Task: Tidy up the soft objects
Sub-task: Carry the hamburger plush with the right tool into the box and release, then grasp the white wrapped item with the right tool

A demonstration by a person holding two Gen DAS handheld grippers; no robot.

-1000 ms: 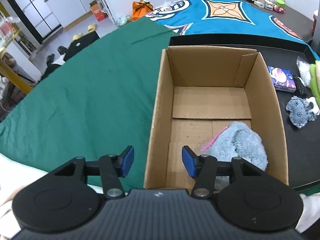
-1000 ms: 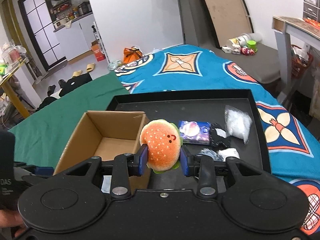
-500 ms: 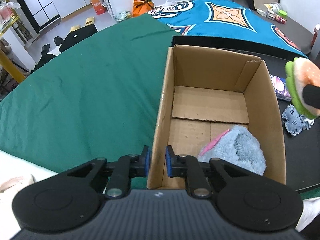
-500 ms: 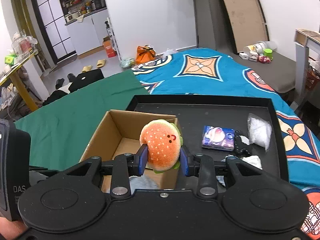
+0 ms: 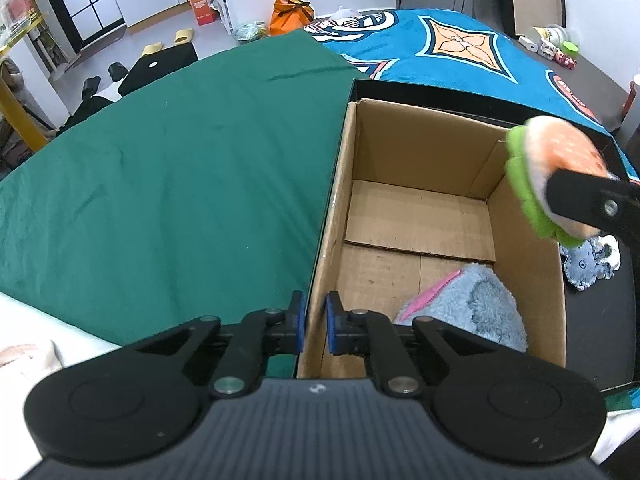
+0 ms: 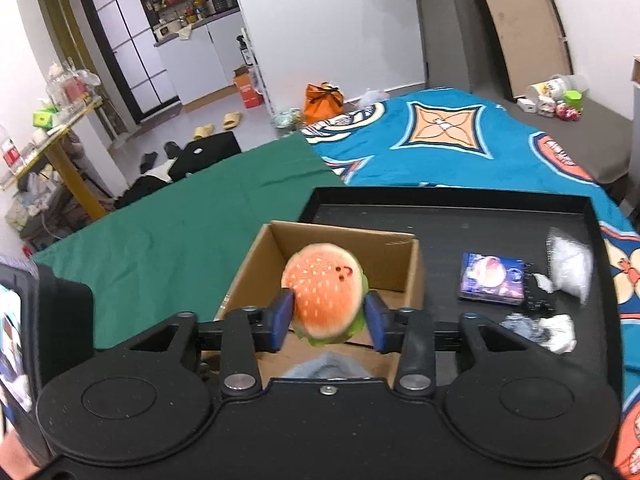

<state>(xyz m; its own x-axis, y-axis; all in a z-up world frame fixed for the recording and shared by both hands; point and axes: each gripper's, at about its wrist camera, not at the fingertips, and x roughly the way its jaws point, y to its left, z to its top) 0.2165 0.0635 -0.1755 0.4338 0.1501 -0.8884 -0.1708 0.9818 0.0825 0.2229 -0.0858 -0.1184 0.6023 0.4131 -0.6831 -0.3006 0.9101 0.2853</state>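
An open cardboard box stands on the black tray. A fluffy blue and pink plush lies in its near right corner. My left gripper is shut on the box's left wall near the front corner. My right gripper is shut on an orange burger plush and holds it above the box's right wall; the burger also shows in the left wrist view.
On the tray right of the box lie a small blue pack, a clear plastic bag, and a grey-blue plush. A green cloth covers the surface left of the box.
My left gripper closed onto the box's left wall. My right gripper carried the burger plush leftwards from the tray side to above the box.
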